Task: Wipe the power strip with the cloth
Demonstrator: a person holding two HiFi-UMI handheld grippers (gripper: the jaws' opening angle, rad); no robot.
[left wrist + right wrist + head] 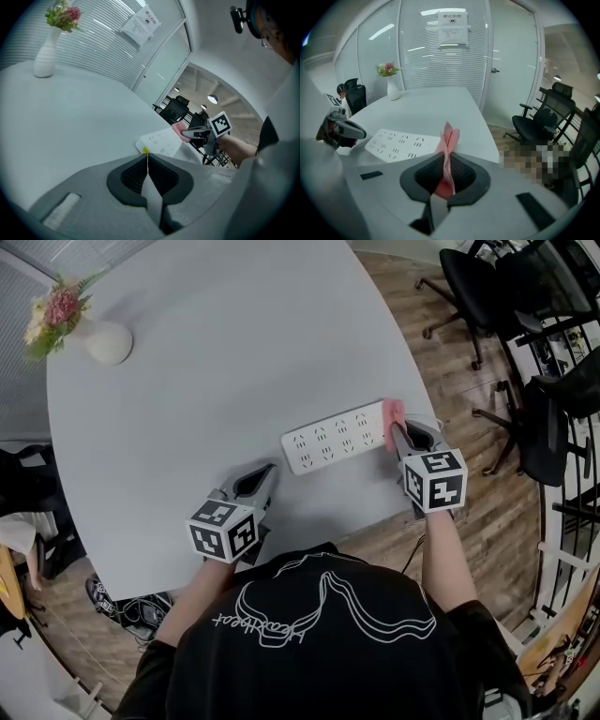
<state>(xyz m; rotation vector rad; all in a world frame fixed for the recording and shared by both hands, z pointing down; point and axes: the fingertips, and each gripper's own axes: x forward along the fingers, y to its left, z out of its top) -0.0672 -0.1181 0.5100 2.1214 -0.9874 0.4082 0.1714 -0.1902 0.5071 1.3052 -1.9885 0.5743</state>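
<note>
A white power strip (336,438) lies on the grey table near its front edge, also seen in the left gripper view (159,141) and the right gripper view (401,144). My right gripper (395,430) is shut on a folded pink cloth (393,423), which rests at the strip's right end. The pink cloth (447,145) sticks up between the closed jaws in the right gripper view. My left gripper (266,472) sits on the table just left of the strip, jaws shut with nothing between them (146,152).
A white vase with flowers (89,329) stands at the table's far left. Black office chairs (525,343) stand on the wood floor to the right. The table's front edge (356,531) runs just below the grippers.
</note>
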